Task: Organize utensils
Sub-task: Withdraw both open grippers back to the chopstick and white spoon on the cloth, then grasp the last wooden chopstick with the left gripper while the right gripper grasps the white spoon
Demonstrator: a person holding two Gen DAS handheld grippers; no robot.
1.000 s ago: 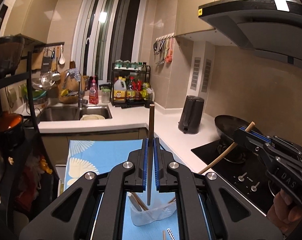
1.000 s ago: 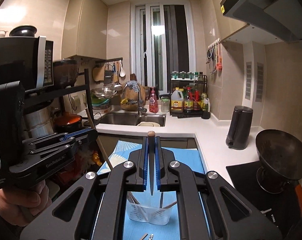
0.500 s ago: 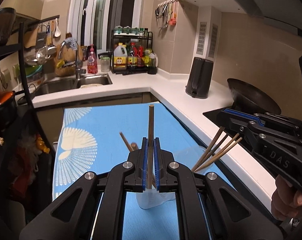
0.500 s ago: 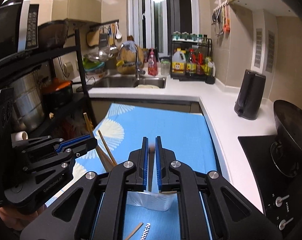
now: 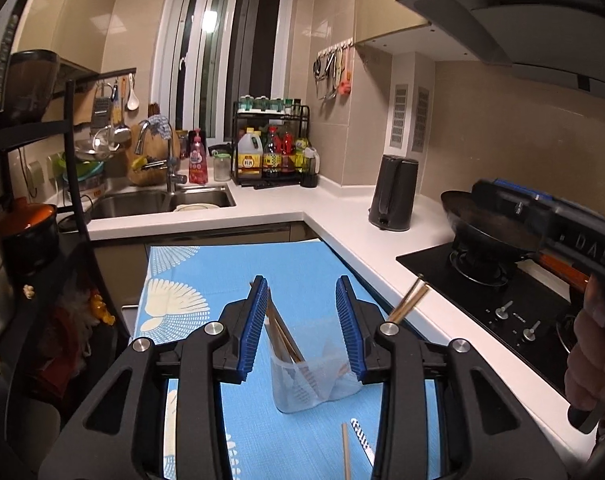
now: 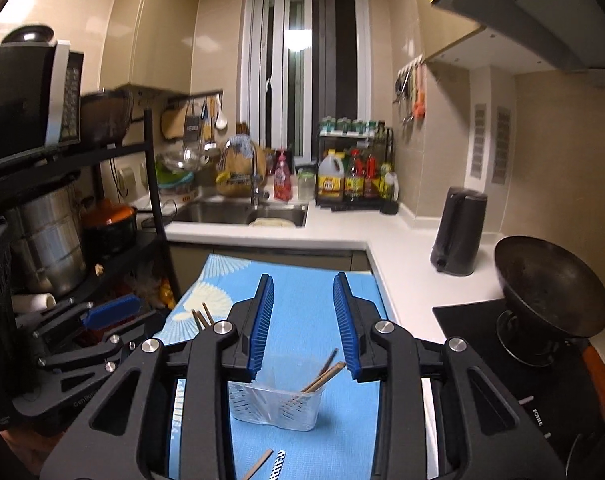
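A clear plastic holder (image 5: 314,380) (image 6: 274,404) stands on the blue cloth (image 5: 206,264) just below both grippers. Wooden chopsticks (image 5: 282,332) lean to its left side and others (image 6: 322,376) to its right. My left gripper (image 5: 302,328) hangs over the holder; its jaws are opening, and the pads press on nothing though chopsticks stand close to the left pad. My right gripper (image 6: 302,328) is the same: jaws opening, nothing between the pads. A loose chopstick (image 5: 345,456) and a striped utensil (image 5: 360,440) lie on the cloth nearer me.
A white counter (image 5: 342,220) runs along the right, with a black kettle (image 5: 394,192), a wok (image 6: 550,288) and the hob (image 5: 502,304). A sink (image 5: 162,200) is at the back. A black shelf rack (image 6: 62,240) with pots stands to the left.
Both grippers came down over the holder, each shut on an upright chopstick, then opened. Those chopsticks have left the jaws and chopsticks now lean in the holder.
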